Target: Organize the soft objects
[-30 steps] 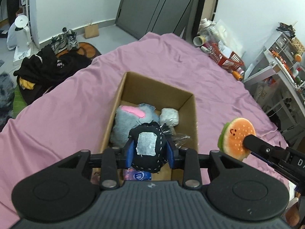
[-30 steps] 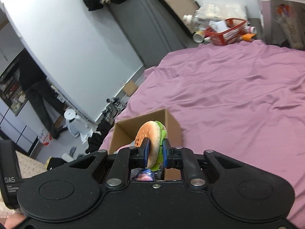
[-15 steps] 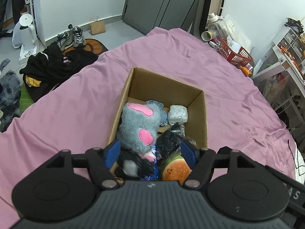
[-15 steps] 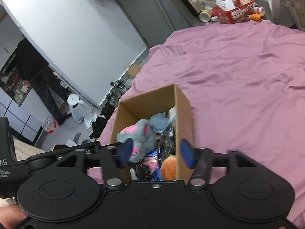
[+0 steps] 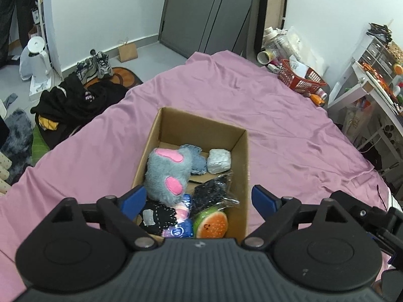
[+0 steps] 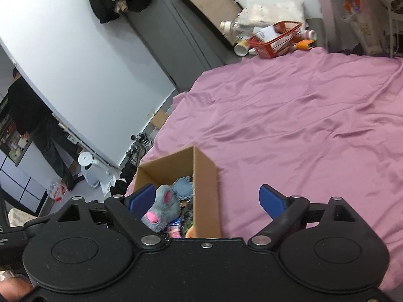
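Room: white walls (image 5: 105,7), grey sliding wardrobe doors (image 5: 206,12), grey floor (image 5: 148,50). Bed with purple sheet (image 5: 277,130) fills the centre. White shelf unit (image 5: 372,80) on the right. Red basket (image 5: 299,78) beside the bed's far corner. Dark clothes pile (image 5: 75,105) and sneakers (image 5: 95,64) on the floor, left.

black grippers, blue-tipped jaws, silver screws.
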`<state>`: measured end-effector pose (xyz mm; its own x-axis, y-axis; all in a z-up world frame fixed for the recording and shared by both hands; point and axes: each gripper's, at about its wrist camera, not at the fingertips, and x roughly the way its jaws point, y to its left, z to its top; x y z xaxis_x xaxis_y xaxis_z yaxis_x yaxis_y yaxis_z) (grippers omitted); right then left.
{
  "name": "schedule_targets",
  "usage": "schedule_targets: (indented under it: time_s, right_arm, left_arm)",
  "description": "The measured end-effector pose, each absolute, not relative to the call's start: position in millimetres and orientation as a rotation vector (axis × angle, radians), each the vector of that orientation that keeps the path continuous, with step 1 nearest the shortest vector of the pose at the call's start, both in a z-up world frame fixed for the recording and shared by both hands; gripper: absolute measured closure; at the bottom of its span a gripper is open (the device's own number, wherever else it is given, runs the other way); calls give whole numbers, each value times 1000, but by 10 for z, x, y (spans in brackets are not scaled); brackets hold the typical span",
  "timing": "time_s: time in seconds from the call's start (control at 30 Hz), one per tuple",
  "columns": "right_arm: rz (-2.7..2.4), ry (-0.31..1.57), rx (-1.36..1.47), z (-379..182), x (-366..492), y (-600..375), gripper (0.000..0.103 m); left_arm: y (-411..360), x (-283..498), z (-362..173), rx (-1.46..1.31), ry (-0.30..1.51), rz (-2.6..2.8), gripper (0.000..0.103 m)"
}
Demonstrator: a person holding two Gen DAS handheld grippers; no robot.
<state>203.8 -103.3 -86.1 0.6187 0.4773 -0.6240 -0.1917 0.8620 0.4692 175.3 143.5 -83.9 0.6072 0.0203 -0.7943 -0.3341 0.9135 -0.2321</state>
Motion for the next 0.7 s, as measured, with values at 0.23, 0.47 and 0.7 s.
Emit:
schedule_targets:
  time_s: [0.23, 0.47, 0.7]
  right_arm:
    - [363, 808, 332, -751, 1926, -1271, 6]
    - [348, 783, 313, -628, 1805, -1533, 1]
    - [321, 751, 278, -521, 1665, -1751, 0]
  left_arm:
    - [1214, 1652, -659, -365, 878, 211, 10]
    - [889, 1570, -526, -302, 882, 201, 8]
    - [655, 1397, -398, -259, 873, 197, 8]
